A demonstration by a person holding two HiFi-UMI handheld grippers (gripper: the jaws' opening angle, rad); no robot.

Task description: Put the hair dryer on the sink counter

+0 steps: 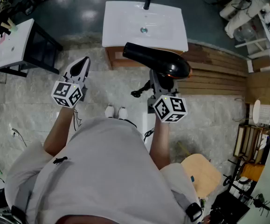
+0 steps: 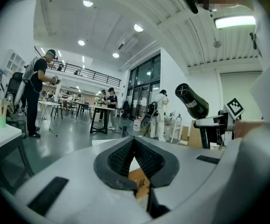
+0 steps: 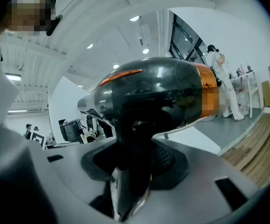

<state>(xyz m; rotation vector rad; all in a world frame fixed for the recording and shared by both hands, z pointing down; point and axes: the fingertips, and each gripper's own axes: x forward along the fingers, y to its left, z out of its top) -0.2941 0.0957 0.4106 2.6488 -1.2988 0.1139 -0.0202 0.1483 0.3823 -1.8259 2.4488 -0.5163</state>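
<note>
A black hair dryer (image 1: 158,59) with an orange band hangs in the air just in front of the white sink counter (image 1: 121,27), its nozzle pointing left. My right gripper (image 1: 162,80) is shut on its handle from below; the dryer's body (image 3: 158,92) fills the right gripper view above the jaws (image 3: 132,157). Its black cord (image 1: 139,91) dangles beside the handle. My left gripper (image 1: 81,65) is held to the left, its jaws together with nothing between them (image 2: 134,143). From there the dryer (image 2: 193,101) shows at the right.
The sink has a black faucet (image 1: 147,1) and a drain (image 1: 144,30) on a wooden cabinet. A white table (image 1: 13,43) stands at the left, wooden planks (image 1: 218,64) at the right, a round wooden stool (image 1: 200,171) near my right side. Several people (image 2: 37,92) stand far off.
</note>
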